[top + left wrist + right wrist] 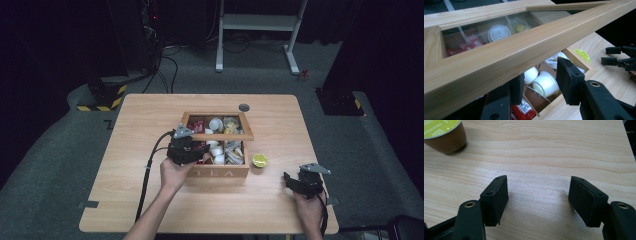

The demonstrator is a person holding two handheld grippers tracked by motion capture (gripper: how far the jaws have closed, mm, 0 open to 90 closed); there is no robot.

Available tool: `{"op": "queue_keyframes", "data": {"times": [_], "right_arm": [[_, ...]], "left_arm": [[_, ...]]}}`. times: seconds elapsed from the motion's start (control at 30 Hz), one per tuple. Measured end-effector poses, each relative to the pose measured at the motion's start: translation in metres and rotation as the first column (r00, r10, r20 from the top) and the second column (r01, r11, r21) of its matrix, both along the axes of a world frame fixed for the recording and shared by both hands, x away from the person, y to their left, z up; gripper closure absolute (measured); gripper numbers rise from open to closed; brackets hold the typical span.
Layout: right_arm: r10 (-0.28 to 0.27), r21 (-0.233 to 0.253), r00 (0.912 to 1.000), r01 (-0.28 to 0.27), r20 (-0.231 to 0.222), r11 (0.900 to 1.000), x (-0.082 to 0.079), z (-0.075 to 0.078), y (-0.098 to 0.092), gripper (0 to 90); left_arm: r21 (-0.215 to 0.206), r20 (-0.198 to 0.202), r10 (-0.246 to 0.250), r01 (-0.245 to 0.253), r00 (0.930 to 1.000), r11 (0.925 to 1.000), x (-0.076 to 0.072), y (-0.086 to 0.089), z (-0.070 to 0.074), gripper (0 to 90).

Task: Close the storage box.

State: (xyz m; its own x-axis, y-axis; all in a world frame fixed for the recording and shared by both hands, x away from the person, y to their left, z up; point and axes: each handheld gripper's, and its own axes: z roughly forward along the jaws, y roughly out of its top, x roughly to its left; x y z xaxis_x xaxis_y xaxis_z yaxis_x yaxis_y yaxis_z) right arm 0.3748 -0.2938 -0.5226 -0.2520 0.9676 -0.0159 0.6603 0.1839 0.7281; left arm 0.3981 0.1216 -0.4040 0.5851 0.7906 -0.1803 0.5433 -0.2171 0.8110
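Step in hand, by my read: the lid of the tea box is being swung, opening or closing I can't tell. Left tongs (186,150) sit at the front-left of the tea box (220,172), mid-worktop (150,200). In the left gripper view the lid (506,53), a wood frame with a glass pane, slants across just above the jaws. The jaws stand apart, one each side of the lid's front rail; whether they pinch it or just prop it is not clear, since the left pad is tucked under the wood.

Right tongs (300,182) rest low over the bare worktop near the front-right corner, jaws wide apart, holding nothing. A coffee pod (259,160) with a green top stands on the worktop just beside the box's right side, apart from both tongs.

Next move likely calls for keeping the lid steady while the right tongs go for the pod or something in the box; that's a guess.

Hard to make out: box holds white cups (545,83), red packets (522,112), yellowish items, sorted in compartments, but the lid and left hand cover the left half. Lid hinge is hidden.
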Motion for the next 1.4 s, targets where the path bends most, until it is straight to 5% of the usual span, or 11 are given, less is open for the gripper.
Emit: {"op": "queue_keyframes", "data": {"times": [1.4], "right_arm": [[-0.002,0.001,1.0000,0.002,-0.001,1.000,0.000,0.000,0.000,31.8]], "left_arm": [[0.053,-0.043,-0.022,0.025,0.9988,0.9983,-0.015,-0.001,-0.036,59.5]]}}
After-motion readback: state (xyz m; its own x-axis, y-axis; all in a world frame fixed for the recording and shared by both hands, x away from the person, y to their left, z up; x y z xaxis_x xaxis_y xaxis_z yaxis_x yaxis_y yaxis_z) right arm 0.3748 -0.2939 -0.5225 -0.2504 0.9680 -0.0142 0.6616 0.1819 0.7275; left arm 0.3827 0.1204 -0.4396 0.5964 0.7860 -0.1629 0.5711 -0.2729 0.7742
